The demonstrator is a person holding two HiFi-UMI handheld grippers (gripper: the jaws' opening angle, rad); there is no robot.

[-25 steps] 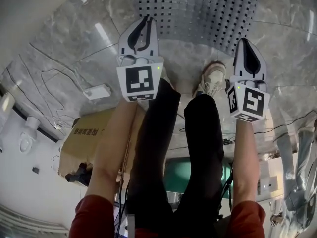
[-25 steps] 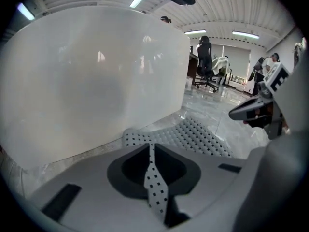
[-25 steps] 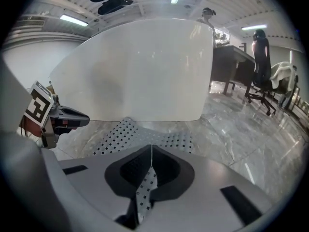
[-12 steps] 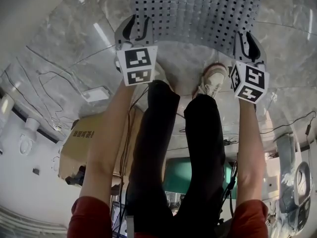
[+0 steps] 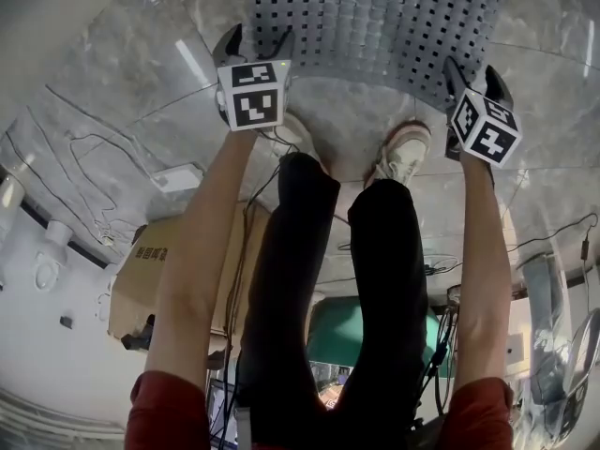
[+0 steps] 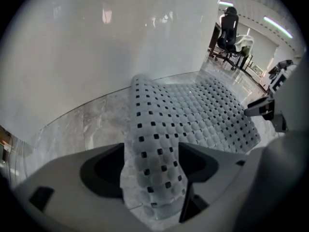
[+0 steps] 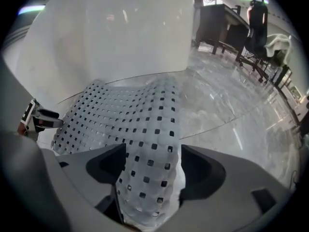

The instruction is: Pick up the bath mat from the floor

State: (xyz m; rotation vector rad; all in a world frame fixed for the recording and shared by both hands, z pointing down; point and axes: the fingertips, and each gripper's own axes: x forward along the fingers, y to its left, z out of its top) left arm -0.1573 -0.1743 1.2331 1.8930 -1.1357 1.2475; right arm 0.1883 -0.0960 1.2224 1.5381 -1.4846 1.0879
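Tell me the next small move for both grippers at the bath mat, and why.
Probably close both grippers. The left gripper and right gripper have just been opening their jaws, and a near corner of the bath mat lies between each pair, not yet gripped. Closing should secure it for lifting.

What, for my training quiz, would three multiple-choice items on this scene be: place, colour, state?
1. The bath mat lies: A on the tiled floor; B on a chair; C in a box.
2. The mat is: A red; B pale grey; C green.
3. The left gripper has its tongs: A shut, empty; B apart, mat between; C clamped on a cable.
Key: 1A, it spreads over the tiles; 2B, pale grey, dark square holes; 3B, the tongs have just been opening, the mat's corner between them.
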